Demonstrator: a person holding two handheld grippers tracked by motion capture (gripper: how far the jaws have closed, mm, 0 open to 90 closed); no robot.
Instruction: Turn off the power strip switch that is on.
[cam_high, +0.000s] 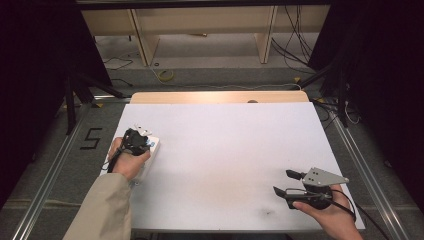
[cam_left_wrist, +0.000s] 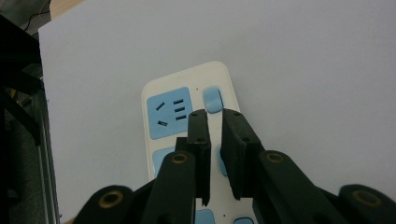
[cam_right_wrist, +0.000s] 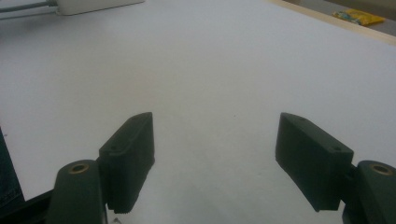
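Observation:
A white power strip (cam_high: 154, 145) with light-blue sockets and blue switches lies near the table's left edge. In the left gripper view the power strip (cam_left_wrist: 187, 79) runs lengthwise under my left gripper (cam_left_wrist: 215, 116), whose jaws point down over its middle with a narrow gap and nothing between them. In the high view a hand holds the left gripper (cam_high: 137, 141) right above the strip. My right gripper (cam_high: 283, 182) rests low at the table's front right, jaws wide apart. The right gripper (cam_right_wrist: 215, 140) faces bare white surface, with the strip's end (cam_right_wrist: 93, 4) far off at top left.
A white sheet (cam_high: 225, 150) covers the table, and a wooden rim (cam_high: 220, 97) shows at the far edge. Cables and shelf legs lie on the floor beyond. A yellow item (cam_right_wrist: 359, 17) sits past the far edge. Metal rails run along both sides.

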